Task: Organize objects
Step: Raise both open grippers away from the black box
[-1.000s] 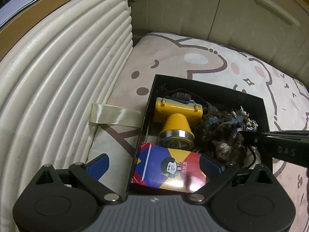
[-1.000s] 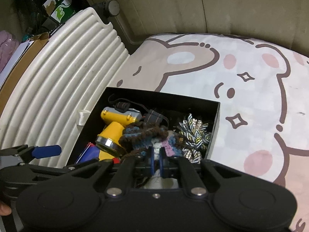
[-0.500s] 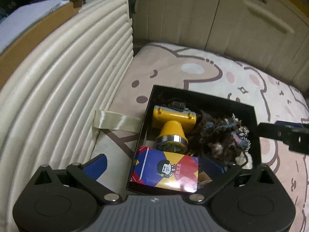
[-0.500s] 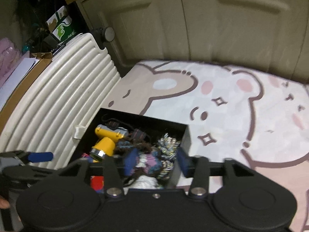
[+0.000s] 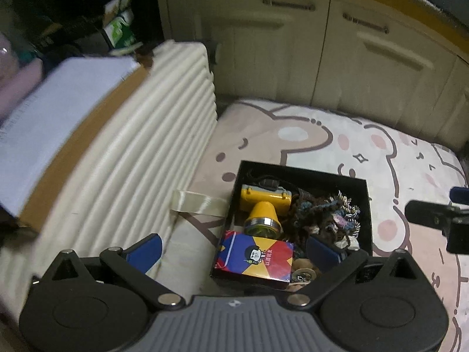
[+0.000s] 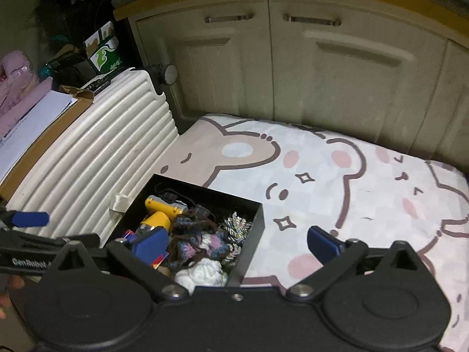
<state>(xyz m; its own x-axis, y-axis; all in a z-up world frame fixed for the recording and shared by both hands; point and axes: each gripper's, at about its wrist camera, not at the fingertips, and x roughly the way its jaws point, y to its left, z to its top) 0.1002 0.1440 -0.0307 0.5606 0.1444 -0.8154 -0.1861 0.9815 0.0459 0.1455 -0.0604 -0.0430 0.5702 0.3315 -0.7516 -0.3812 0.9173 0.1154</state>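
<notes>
A black box (image 5: 302, 173) sits on the bear-print mat beside a ribbed white case. Inside it lie a yellow headlamp (image 5: 265, 202), a red, blue and yellow card box (image 5: 255, 256) and a dark knitted bundle (image 5: 319, 217). My left gripper (image 5: 234, 249) hangs open above the box's near left corner, holding nothing. In the right wrist view the black box (image 6: 249, 252) shows the headlamp (image 6: 161, 211), the knitted bundle (image 6: 193, 240), white yarn (image 6: 202, 272) and silvery tinsel (image 6: 237, 228). My right gripper (image 6: 236, 246) is above the box's right wall, its jaws opening wide and gripping nothing.
The ribbed white case (image 5: 132, 152) rises along the left, with a cardboard box of papers (image 5: 58, 102) on top. Cream cupboard doors (image 6: 322, 67) close off the back. The bear-print mat (image 6: 337, 182) stretches to the right of the box. A pale ribbon loop (image 5: 196, 202) lies by the case.
The right gripper's jaws went from shut on the knitted bundle to wide apart, leaving the bundle in the box. Both grippers rose and drew back from the box.
</notes>
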